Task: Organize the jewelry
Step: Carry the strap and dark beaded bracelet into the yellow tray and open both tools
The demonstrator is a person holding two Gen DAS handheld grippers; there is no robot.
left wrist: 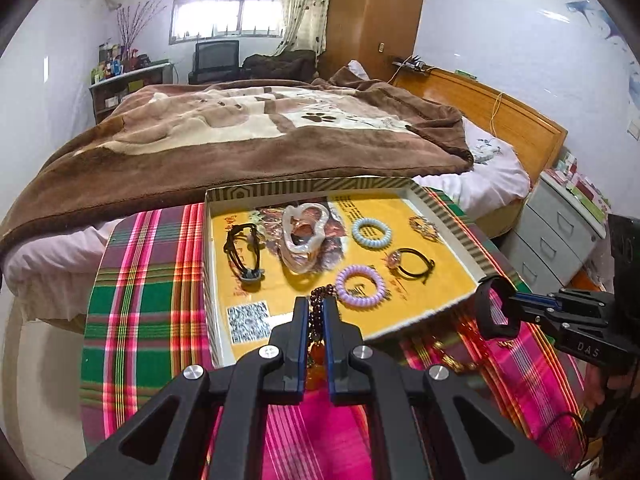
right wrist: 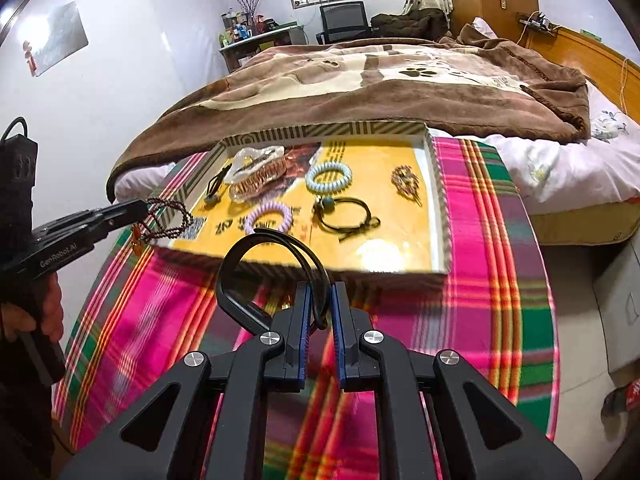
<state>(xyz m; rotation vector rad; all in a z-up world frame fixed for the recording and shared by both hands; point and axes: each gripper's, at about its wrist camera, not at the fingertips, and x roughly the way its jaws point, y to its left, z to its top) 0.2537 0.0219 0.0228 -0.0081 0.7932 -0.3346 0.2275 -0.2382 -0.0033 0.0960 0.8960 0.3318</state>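
Note:
My left gripper [left wrist: 315, 308] is shut on a dark red bead bracelet [left wrist: 321, 294] with orange charms, held over the near left corner of the tray [left wrist: 304, 188]. My right gripper [right wrist: 321, 300] is shut on a black curved hair hoop [right wrist: 240, 264] just in front of the tray's [right wrist: 320, 130] near edge. On the tray's yellow floor lie a clear claw clip [left wrist: 302, 236], a blue spiral tie [left wrist: 371, 233], a purple spiral tie [left wrist: 360, 285], a black cord tie [left wrist: 408, 264], a gold clip [left wrist: 424, 226] and a black hair tie [left wrist: 242, 252].
The tray rests on a round table under a plaid cloth [right wrist: 480, 240]. A bed with a brown blanket [left wrist: 240, 136] lies right behind it. Grey drawers [left wrist: 560, 232] stand to the right. Small gold pieces [left wrist: 452, 356] lie on the cloth near the tray's front.

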